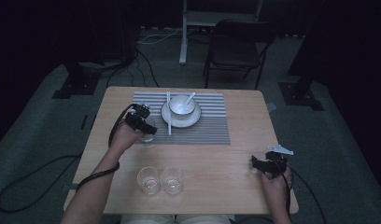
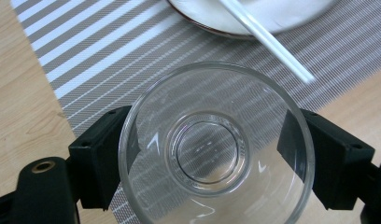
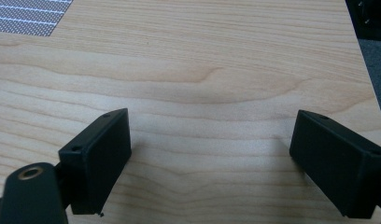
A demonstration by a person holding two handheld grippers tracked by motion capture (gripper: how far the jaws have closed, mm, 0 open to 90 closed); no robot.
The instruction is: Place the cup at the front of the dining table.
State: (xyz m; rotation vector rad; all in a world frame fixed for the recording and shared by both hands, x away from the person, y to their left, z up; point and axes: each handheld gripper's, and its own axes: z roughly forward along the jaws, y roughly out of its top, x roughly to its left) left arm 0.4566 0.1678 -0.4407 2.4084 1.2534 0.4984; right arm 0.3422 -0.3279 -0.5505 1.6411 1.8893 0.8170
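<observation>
The glass (image 2: pixel 216 149) stands upright, mouth up, on the near left corner of the striped mat (image 1: pixel 212 121), clasped between the left gripper's (image 1: pixel 144 122) jaws; its near rim is cut off in the left gripper view. Just beyond lie a chopstick (image 2: pixel 268 39) and a plate (image 1: pixel 181 120) carrying a bowl (image 1: pixel 181 105) with a spoon (image 1: pixel 190 97). Two more glasses (image 1: pixel 159 180) stand near the bench's (image 1: pixel 226 163) front edge. The right gripper (image 1: pixel 262 163) hovers spread and empty by the right edge.

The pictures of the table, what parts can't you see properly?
- Glass: in the left gripper view, its near rim is cut off by the bottom edge.
- Plate: same view, mostly cut off by the top edge.
- Bowl: in the high view, its inside is too small and dim to tell.
</observation>
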